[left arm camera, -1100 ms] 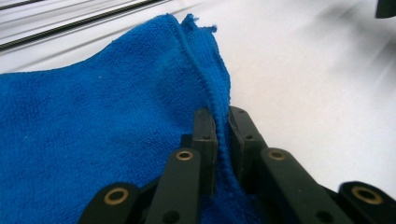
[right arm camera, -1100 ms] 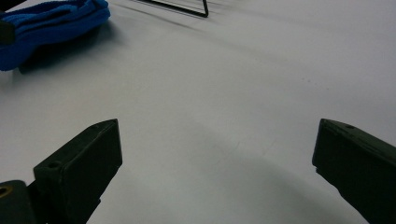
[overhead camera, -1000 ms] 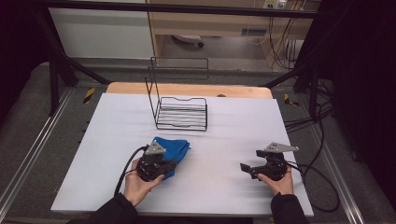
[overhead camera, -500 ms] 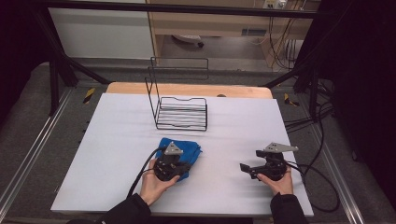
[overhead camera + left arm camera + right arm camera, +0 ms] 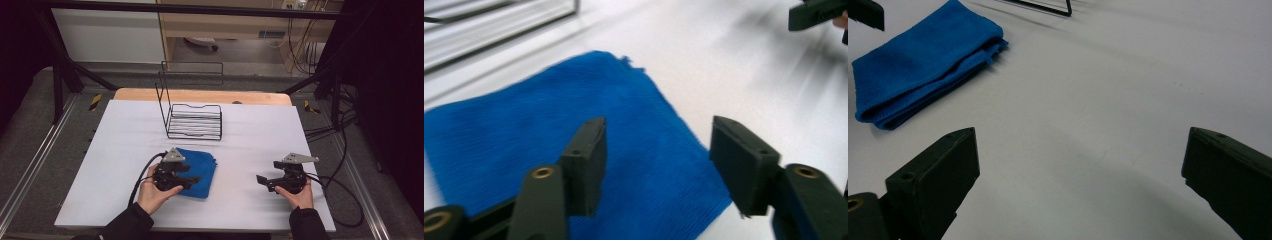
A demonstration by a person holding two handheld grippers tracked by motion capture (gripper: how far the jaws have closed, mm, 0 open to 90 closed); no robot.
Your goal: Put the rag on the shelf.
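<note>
The folded blue terry cloth (image 5: pixel 197 171) lies flat on the white bench (image 5: pixel 125 130), left of the middle and nearer the front edge than the back, its long axis running roughly from the front edge toward the back. The left claw (image 5: pixel 192 179) sits right over the cloth's near left part; in the left gripper view its jaws have just been opening and now stand apart above the fabric (image 5: pixel 574 145), pads clear of it, nothing pinched between them. That hand is by far the nearer one. The right claw (image 5: pixel 261 180) rests near the front right corner, jaws wide and empty over bare bench, pointing across toward the cloth (image 5: pixel 923 55), which lies well apart from it. Behind the cloth, toward the back edge, stands a black wire rack (image 5: pixel 195 120) with an upright back frame, near but not touching. Open bench lies to the cloth's right and between it and the rack, so there is room to slide or lift it either way.
</note>
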